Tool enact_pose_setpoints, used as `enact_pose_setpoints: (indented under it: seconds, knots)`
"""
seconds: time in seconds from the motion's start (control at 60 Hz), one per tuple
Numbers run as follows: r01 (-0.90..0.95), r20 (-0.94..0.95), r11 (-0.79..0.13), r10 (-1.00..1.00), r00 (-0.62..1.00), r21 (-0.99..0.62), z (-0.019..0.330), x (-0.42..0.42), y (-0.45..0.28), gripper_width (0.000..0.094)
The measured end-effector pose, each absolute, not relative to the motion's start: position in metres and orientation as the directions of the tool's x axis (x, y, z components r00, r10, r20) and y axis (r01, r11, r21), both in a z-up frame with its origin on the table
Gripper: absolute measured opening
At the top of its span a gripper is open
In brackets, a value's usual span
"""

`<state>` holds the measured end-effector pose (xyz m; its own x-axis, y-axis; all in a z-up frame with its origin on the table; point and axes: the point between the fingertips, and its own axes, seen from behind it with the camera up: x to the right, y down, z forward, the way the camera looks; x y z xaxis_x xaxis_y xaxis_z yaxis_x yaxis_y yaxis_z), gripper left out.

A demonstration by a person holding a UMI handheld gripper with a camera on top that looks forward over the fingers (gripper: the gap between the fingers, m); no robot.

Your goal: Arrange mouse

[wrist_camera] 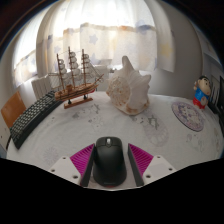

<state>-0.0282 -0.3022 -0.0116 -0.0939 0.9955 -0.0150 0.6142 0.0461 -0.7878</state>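
Observation:
A black computer mouse (109, 160) sits between my two fingers, its front end pointing away from me over the white tablecloth (60, 138). My gripper (110, 152) is shut on the mouse, and the pink pads (84, 160) press against its left and right sides. The mouse's rear end is hidden low between the fingers. I cannot tell whether it rests on the cloth or hangs just above it.
A black keyboard (32, 115) lies at the left. Beyond the fingers stand a wooden model ship (75, 80) and a large pale conch shell (128, 88). A round patterned plate (187, 114) and a small red-and-blue figurine (203, 93) are at the right.

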Motion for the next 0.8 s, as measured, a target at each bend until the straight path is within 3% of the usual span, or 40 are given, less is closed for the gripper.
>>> enact_pose_setpoints:
  seconds: [0.033, 0.133, 0.233, 0.3, 0.467, 0.55, 0.65, 0.8]
  knots:
    - [0.609, 0.001, 0.061, 0.995, -0.098, -0.791, -0.011, -0.028, -0.302, 0.0497]
    - [0.606, 0.047, 0.098, 0.994, -0.099, -0.789, -0.01, -0.028, -0.301, 0.0453]
    - [0.633, -0.004, 0.058, 0.995, -0.095, -0.772, 0.001, -0.027, -0.3, 0.0434]
    - [0.614, -0.035, 0.032, 0.995, -0.096, -0.789, 0.041, -0.029, -0.289, 0.0433]
    - [0.485, -0.029, 0.015, 0.996, -0.082, -0.874, 0.179, -0.062, -0.203, 0.0432]
    - [0.448, 0.001, 0.018, 0.999, -0.039, -0.894, 0.208, -0.096, -0.136, 0.0432]
    - [0.448, 0.022, 0.015, 1.0, 0.009, -0.894, 0.197, -0.143, -0.056, 0.043]
    - [0.498, -0.031, -0.04, 0.999, 0.027, -0.866, 0.113, -0.194, 0.025, 0.0431]
